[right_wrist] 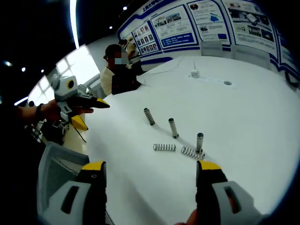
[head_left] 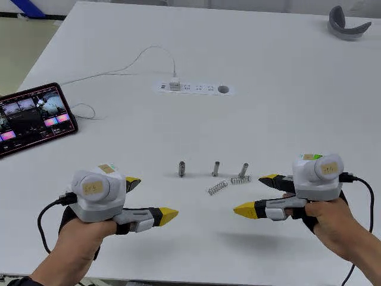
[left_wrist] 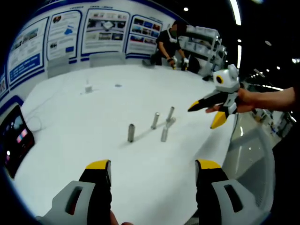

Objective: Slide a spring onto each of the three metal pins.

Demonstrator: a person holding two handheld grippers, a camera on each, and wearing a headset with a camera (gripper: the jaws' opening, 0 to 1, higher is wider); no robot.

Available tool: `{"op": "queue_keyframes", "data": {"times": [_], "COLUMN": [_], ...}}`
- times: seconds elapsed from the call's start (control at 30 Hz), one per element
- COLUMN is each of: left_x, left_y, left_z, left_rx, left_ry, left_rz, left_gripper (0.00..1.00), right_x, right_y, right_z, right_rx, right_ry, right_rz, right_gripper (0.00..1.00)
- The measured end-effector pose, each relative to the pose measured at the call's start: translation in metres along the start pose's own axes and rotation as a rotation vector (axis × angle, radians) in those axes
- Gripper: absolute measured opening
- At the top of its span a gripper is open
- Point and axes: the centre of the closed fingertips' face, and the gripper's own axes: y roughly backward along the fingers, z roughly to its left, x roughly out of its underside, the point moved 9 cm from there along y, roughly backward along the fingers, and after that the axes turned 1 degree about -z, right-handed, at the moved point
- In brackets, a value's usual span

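With our left gripper (head_left: 152, 196) and right gripper (head_left: 256, 193) both spread and empty, one loose spring (head_left: 218, 187) lies flat on the worktop (head_left: 286, 89) just in front of the bare middle pin (head_left: 216, 168), nearer our right gripper, its long axis crosswise to that gripper's reach.

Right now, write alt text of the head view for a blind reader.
On a white table, three metal pins stand in a row: the left pin wears a spring, the middle pin and right pin are bare, and two loose springs lie just before them. The left claw and right claw are held open and empty at either side.
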Motion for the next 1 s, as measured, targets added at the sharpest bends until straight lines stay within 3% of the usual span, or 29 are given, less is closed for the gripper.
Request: {"op": "queue_keyframes", "data": {"times": [0.53, 1.0], "left_x": [-0.014, -0.019], "left_y": [-0.037, -0.064], "left_z": [-0.017, -0.028], "left_rx": [0.075, 0.128], "left_ry": [-0.109, -0.169], "left_rz": [0.060, 0.113], "left_gripper": [0.73, 0.70], "right_x": [0.012, 0.022], "right_y": [0.015, 0.020], "right_z": [0.000, 0.004], "right_rx": [0.020, 0.019], "right_ry": [-0.015, -0.036], "right_rz": [0.003, 0.005], "right_gripper": [0.81, 0.81]}}
